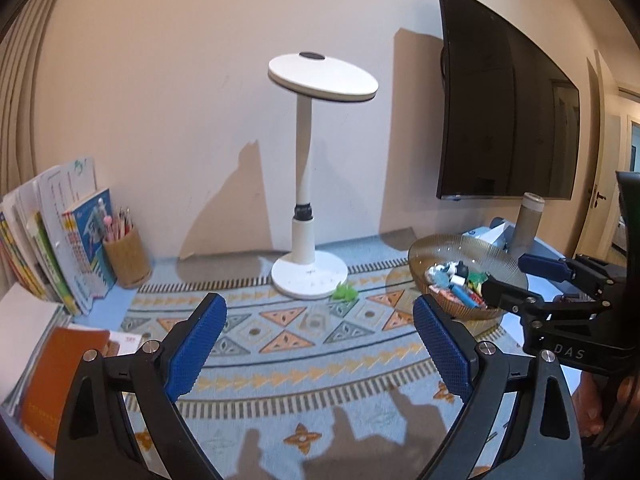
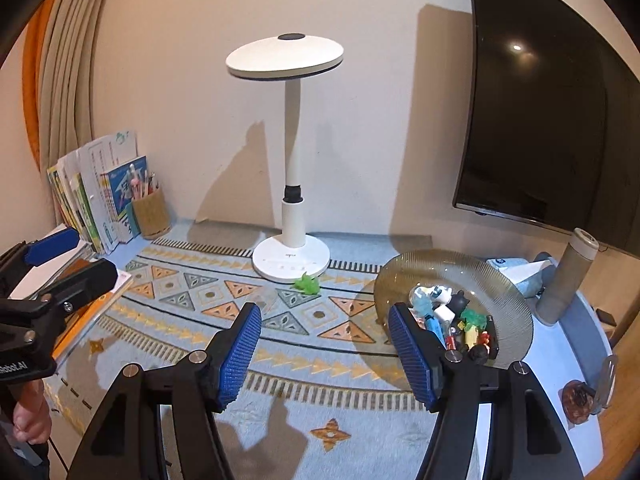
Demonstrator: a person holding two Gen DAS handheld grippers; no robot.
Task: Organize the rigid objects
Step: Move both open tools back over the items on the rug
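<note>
Patterned table point(image 2: 280, 364): toys fill bowl point(image 2: 512, 312); green toy point(image 2: 307, 284) remains at twelve o'clock. Both jaws released, empty. Next: grasp it.

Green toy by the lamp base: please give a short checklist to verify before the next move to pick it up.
1. Green toy in view, lying on the mat beside the lamp base: ok.
2. Right gripper jaws apart, nothing between them: ok.
3. Left gripper jaws apart, empty: ok.
4. Mat between grippers and toy free of obstacles: ok.
5. Glass bowl has space left for the toy: ok.
6. Toy touching the lamp base or apart: cannot tell.
</note>
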